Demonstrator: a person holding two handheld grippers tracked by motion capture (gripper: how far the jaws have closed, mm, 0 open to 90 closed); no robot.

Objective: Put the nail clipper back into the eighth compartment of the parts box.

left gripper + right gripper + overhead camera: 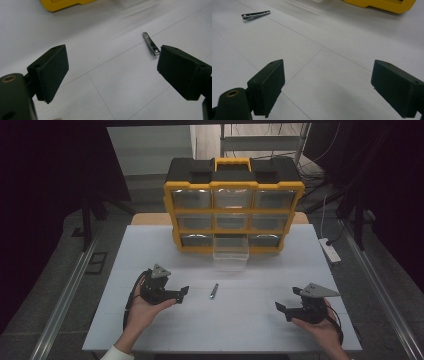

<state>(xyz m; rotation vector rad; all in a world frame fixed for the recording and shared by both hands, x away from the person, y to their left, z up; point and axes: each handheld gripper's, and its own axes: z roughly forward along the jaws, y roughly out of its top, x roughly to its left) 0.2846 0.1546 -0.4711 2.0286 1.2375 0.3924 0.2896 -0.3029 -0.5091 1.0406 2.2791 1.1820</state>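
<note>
Here, left gripper (176, 295) and right gripper (286, 309) cradled palm-up (jaws spread, empty), nail clipper (214, 291) lying between them.

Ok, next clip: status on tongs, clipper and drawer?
Left tongs open, right tongs open, both empty. Nail clipper flat on table between them, untouched. Bottom-middle drawer pulled out of organizer. Nothing in the way.

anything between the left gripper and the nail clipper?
Nothing: bare white table between the left gripper and the nail clipper, seen in the high view.
</note>
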